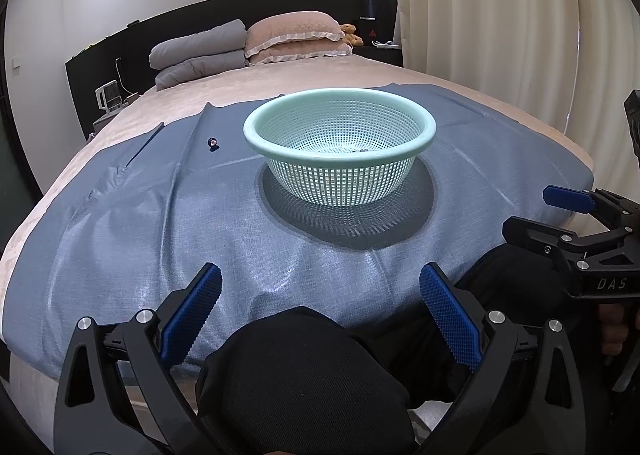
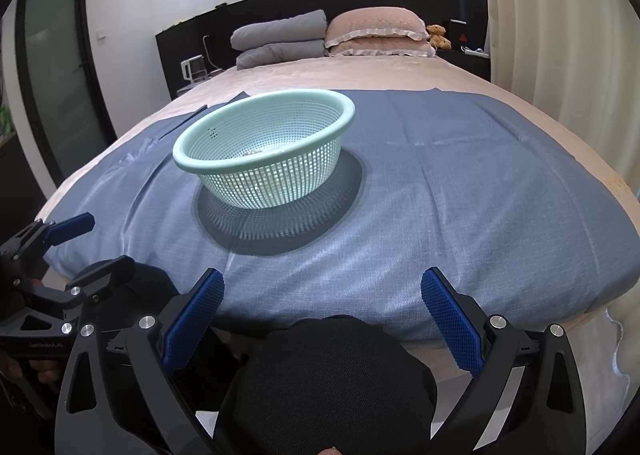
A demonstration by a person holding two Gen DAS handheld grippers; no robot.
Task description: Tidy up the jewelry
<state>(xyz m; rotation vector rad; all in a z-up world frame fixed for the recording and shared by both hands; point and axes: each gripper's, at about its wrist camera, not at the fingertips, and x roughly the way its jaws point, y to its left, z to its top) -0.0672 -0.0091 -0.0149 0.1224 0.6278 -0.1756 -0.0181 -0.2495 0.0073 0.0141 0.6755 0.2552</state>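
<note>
Spread over the bed [image 1: 304, 75], a blue cloth [image 1: 160, 223] carries your green basket [image 1: 340, 127], with small pieces lying in its bottom. One dark bead [image 1: 212, 142] sits on the cloth just left of it. Your left gripper [image 1: 320, 307] and right gripper [image 2: 322, 307] both gape empty at the near edge.

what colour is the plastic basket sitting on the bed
Pale mint green basket, with a fine grid of holes; clearest in the left wrist view.
</note>
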